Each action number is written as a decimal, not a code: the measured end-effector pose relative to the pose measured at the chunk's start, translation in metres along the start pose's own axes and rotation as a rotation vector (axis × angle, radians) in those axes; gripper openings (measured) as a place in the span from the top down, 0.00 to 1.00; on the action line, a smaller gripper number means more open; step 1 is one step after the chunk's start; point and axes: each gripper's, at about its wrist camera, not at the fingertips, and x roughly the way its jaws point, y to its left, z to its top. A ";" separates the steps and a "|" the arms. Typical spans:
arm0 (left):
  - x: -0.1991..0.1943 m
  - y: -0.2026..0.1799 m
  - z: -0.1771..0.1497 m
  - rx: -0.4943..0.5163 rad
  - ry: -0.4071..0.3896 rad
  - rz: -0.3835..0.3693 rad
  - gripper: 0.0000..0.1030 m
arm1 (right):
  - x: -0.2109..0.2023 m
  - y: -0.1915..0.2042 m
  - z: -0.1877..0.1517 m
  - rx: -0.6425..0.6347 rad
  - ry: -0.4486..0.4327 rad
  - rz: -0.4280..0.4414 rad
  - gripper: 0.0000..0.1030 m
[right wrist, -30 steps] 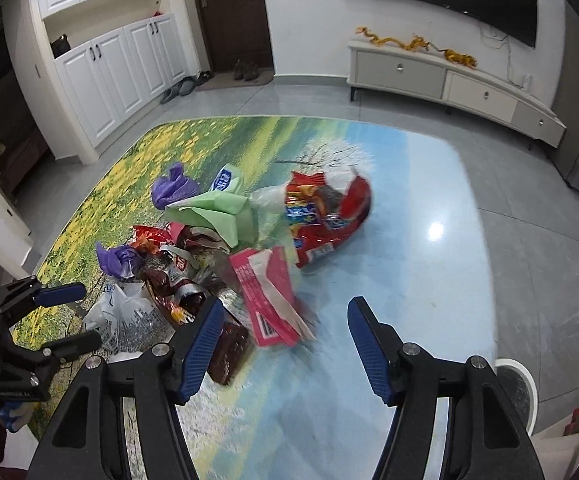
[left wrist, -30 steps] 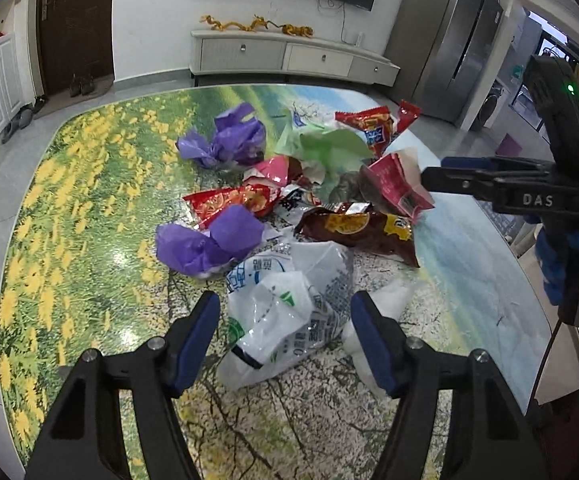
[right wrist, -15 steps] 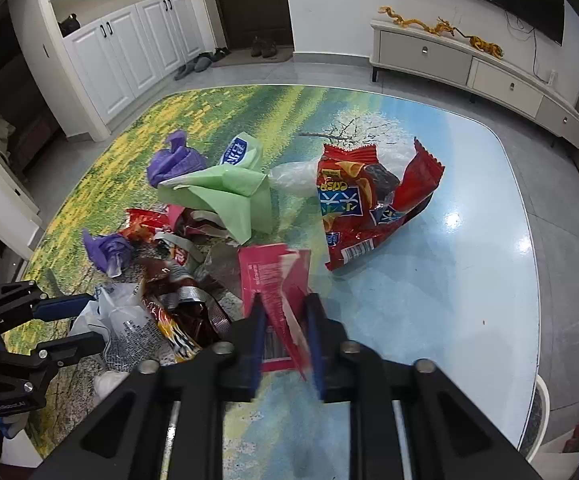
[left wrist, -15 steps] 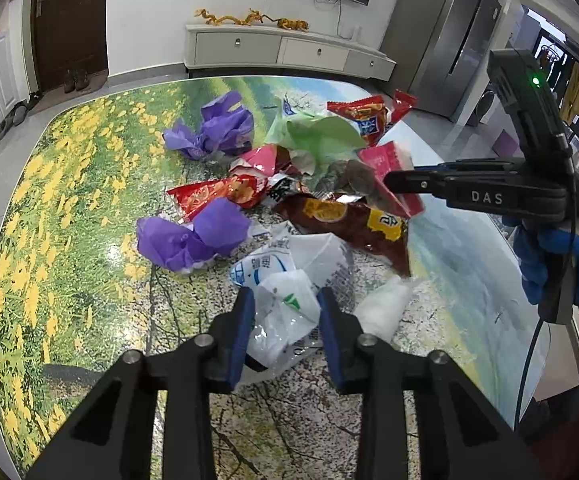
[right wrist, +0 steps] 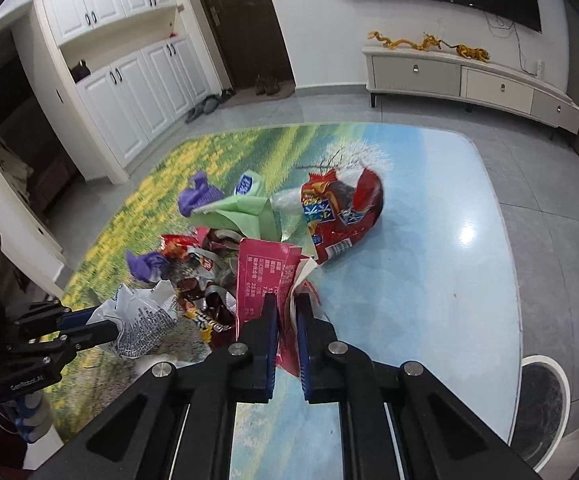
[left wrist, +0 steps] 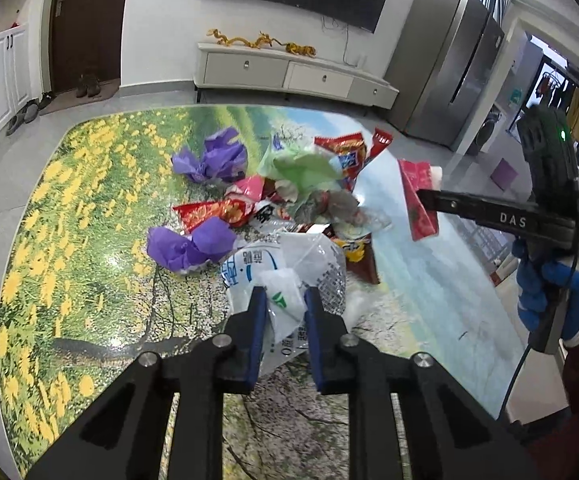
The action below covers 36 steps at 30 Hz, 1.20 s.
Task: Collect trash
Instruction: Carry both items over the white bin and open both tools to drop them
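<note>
Plastic bag (left wrist: 289, 280) in left tongs (left wrist: 283, 300), pink wrapper (right wrist: 265, 276) in right tongs (right wrist: 286, 304)

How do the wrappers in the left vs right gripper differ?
The left gripper pinches a clear plastic bag, crumpled and see-through with white print; the right gripper pinches a pink wrapper, opaque and flatter, torn open at the top. Both are clamped and lifted off the table.

White bin (right wrist: 545, 400) cut by edge

My left tool (left wrist: 282, 312) black with blue pads, silver screws, my right tool (right wrist: 286, 316) the same, "DAS" marking, blue glove (left wrist: 549, 292).
</note>
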 end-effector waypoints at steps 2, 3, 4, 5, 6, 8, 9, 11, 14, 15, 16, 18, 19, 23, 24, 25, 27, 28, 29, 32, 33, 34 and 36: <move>-0.007 -0.006 0.002 0.003 -0.015 0.003 0.83 | -0.010 -0.005 -0.002 0.013 -0.020 0.005 0.91; -0.012 -0.010 0.004 0.009 -0.024 0.005 0.83 | -0.016 -0.008 -0.003 0.023 -0.032 0.008 0.91; -0.015 -0.014 0.004 0.016 -0.031 0.006 0.83 | -0.021 -0.011 -0.003 0.030 -0.044 0.009 0.91; -0.019 -0.021 0.007 0.026 -0.040 0.005 0.83 | -0.030 -0.016 -0.004 0.041 -0.062 0.009 0.91; -0.021 -0.025 0.010 0.033 -0.045 0.001 0.83 | -0.037 -0.019 -0.005 0.050 -0.076 0.009 0.91; -0.025 -0.037 0.015 0.050 -0.056 -0.011 0.83 | -0.056 -0.031 -0.008 0.072 -0.111 -0.003 0.91; -0.025 -0.046 0.020 0.060 -0.061 -0.023 0.83 | -0.063 -0.037 -0.009 0.082 -0.126 -0.011 0.91; -0.024 -0.062 0.028 0.082 -0.065 -0.043 0.83 | -0.084 -0.052 -0.014 0.103 -0.160 -0.039 0.91; -0.016 -0.092 0.042 0.121 -0.057 -0.087 0.83 | -0.108 -0.075 -0.022 0.136 -0.197 -0.099 0.91; -0.011 -0.105 0.048 0.136 -0.049 -0.107 0.83 | -0.117 -0.087 -0.026 0.153 -0.208 -0.129 0.91; -0.006 -0.119 0.053 0.153 -0.040 -0.126 0.83 | -0.124 -0.097 -0.031 0.170 -0.216 -0.154 0.91; 0.006 -0.144 0.062 0.189 -0.023 -0.156 0.83 | -0.136 -0.121 -0.042 0.210 -0.222 -0.204 0.91; 0.012 -0.157 0.066 0.208 -0.013 -0.169 0.83 | -0.140 -0.132 -0.048 0.230 -0.221 -0.226 0.91; 0.048 -0.212 0.080 0.276 0.044 -0.222 0.83 | -0.145 -0.178 -0.072 0.297 -0.184 -0.325 0.91; 0.060 -0.226 0.082 0.289 0.061 -0.230 0.82 | -0.145 -0.189 -0.079 0.308 -0.168 -0.345 0.91; 0.071 -0.236 0.084 0.296 0.077 -0.237 0.82 | -0.143 -0.197 -0.084 0.320 -0.156 -0.355 0.91; 0.094 -0.258 0.088 0.296 0.124 -0.262 0.82 | -0.141 -0.215 -0.096 0.348 -0.133 -0.379 0.91; 0.106 -0.268 0.089 0.295 0.148 -0.274 0.82 | -0.140 -0.223 -0.102 0.363 -0.123 -0.389 0.91; 0.117 -0.277 0.090 0.298 0.168 -0.279 0.82 | -0.140 -0.232 -0.107 0.380 -0.115 -0.393 0.91; 0.147 -0.302 0.091 0.295 0.220 -0.295 0.82 | -0.139 -0.252 -0.121 0.426 -0.095 -0.409 0.90; 0.156 -0.311 0.091 0.295 0.233 -0.302 0.82 | -0.138 -0.259 -0.125 0.439 -0.087 -0.415 0.90; 0.164 -0.318 0.091 0.297 0.240 -0.304 0.81 | -0.138 -0.266 -0.127 0.449 -0.080 -0.419 0.90; 0.178 -0.332 0.092 0.295 0.247 -0.302 0.81 | -0.136 -0.276 -0.132 0.466 -0.065 -0.428 0.90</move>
